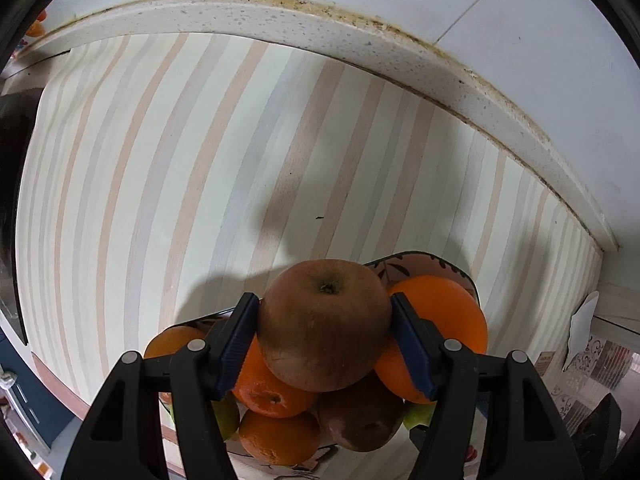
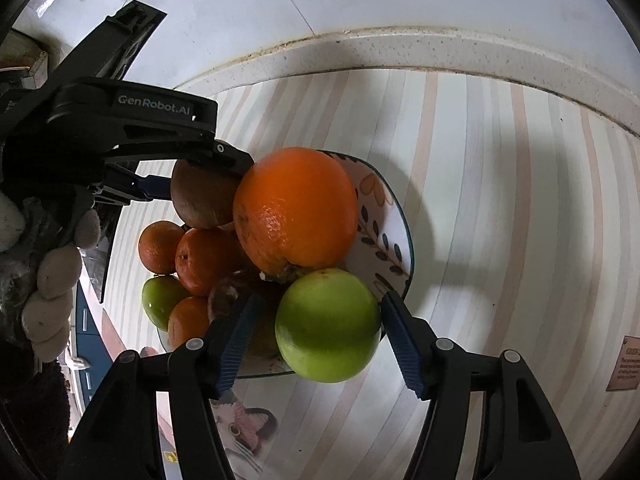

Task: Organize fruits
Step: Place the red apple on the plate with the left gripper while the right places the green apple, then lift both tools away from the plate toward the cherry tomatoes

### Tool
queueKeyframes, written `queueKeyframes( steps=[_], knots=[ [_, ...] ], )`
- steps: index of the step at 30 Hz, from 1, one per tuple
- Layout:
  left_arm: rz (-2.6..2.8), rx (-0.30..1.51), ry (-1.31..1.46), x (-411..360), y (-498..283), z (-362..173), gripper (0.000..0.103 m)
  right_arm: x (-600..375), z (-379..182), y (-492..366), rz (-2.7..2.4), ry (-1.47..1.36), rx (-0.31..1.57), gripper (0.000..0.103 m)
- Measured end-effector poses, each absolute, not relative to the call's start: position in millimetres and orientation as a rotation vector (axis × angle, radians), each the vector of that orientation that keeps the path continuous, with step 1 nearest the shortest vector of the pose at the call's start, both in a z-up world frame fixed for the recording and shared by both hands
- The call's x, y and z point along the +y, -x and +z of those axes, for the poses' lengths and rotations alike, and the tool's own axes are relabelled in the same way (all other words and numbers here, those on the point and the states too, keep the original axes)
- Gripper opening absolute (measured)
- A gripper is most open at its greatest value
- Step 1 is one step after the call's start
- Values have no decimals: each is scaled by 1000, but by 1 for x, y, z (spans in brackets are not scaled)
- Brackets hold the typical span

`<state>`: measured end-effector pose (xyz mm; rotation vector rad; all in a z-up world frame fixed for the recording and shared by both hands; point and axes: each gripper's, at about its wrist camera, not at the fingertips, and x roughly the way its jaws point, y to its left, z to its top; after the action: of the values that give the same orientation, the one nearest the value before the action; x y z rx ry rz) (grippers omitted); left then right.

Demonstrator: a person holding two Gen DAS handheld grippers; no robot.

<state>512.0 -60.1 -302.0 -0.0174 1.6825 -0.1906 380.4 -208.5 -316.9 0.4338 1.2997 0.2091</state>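
Observation:
A patterned bowl (image 2: 400,216) (image 1: 420,258) on the striped counter is heaped with fruit. My left gripper (image 1: 324,300) points down over the heap, shut on a brown apple (image 1: 324,328) that sits on top of it. The right wrist view shows that gripper (image 2: 200,172) gripping the brown apple (image 2: 200,200) beside a big orange (image 2: 296,208). My right gripper (image 2: 320,300) is open around a green apple (image 2: 328,328) at the bowl's near rim, with a gap at the left pad. Small oranges (image 2: 204,260), another green apple (image 2: 160,296) and a dark red apple (image 2: 224,296) lie lower in the bowl.
Behind the striped counter (image 1: 200,160) runs a speckled white ledge (image 1: 280,20) below a tiled wall. A person's gloved hand (image 2: 52,272) holds the left gripper. A cat picture (image 2: 244,428) lies under the bowl's near side, and a small label (image 2: 624,364) sits at right.

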Motion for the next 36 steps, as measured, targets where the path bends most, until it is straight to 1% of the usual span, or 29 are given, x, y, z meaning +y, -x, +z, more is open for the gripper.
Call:
queueKeyframes(
  steps=[3, 5, 7, 12, 14, 16, 18, 20, 23, 24, 25, 29, 36],
  knots=[
    [-189, 1685, 30, -60, -509, -300, 65, -209, -314, -379, 213, -431, 1299, 74],
    [-187, 1681, 36, -61, -506, -298, 65, -209, -312, -378, 212, -425, 1306, 82],
    [-190, 1672, 29, -61, -505, -294, 65, -209, -310, -377, 212, -419, 1314, 87],
    [-193, 1665, 72, -57, -501, -287, 65, -209, -305, -374, 219, -403, 1330, 88],
    [-201, 1642, 88, -54, -498, -279, 66, -209, -302, -371, 220, -395, 1330, 91],
    [-209, 1618, 100, -50, -495, -269, 70, -209, -296, -368, 222, -386, 1324, 92],
    [-210, 1591, 109, -45, -490, -259, 70, -209, -290, -366, 216, -371, 1316, 92],
    [-208, 1560, 122, -38, -482, -248, 71, -208, -280, -362, 201, -339, 1305, 95],
    [-188, 1490, 111, -27, -459, -228, 79, -206, -262, -357, 157, -257, 1277, 97],
    [-175, 1467, 97, -24, -450, -223, 88, -205, -256, -355, 147, -237, 1266, 97],
    [-157, 1436, 82, -18, -439, -216, 89, -204, -250, -353, 141, -216, 1252, 97],
    [-96, 1354, 64, 4, -397, -201, 89, -200, -227, -344, 111, -133, 1208, 98],
    [-9, 1276, 92, 34, -337, -189, 89, -198, -205, -323, 117, -104, 1165, 98]
  ],
)
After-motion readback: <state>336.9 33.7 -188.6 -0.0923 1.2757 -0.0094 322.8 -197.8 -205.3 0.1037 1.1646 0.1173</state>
